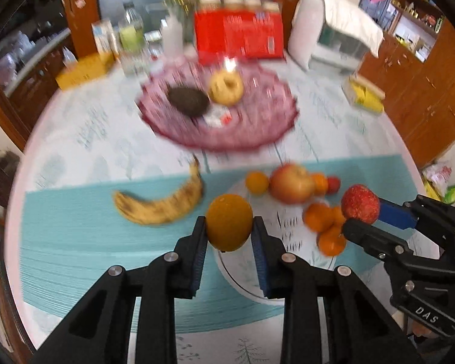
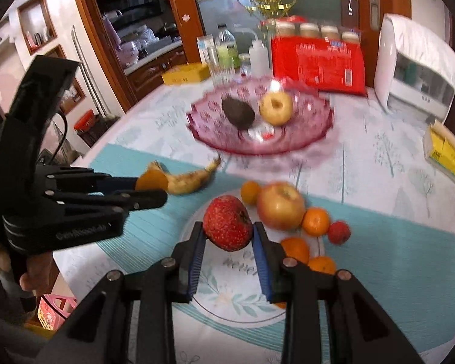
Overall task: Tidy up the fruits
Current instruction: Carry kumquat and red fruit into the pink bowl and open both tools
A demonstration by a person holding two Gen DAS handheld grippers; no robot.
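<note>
My left gripper [image 1: 229, 227] is shut on an orange [image 1: 229, 222] and holds it above the white plate [image 1: 242, 276]. My right gripper [image 2: 228, 230] is shut on a red speckled fruit [image 2: 227, 223] above the same plate [image 2: 227, 288]; it also shows in the left wrist view [image 1: 360, 203]. A pink glass bowl [image 1: 257, 127] farther back holds a dark avocado [image 1: 188, 102] and a yellow apple [image 1: 226, 87]. A banana [image 1: 163, 203] lies on the teal mat. A big apple [image 1: 291, 183] and several small oranges [image 1: 318, 217] lie on and near the plate.
A red box [image 1: 239, 38], bottles [image 1: 132, 35], a yellow box [image 1: 82, 71] and a white appliance [image 1: 333, 39] stand along the table's far edge. A yellow packet [image 1: 365, 95] lies at the right. Wooden cabinets stand to the right.
</note>
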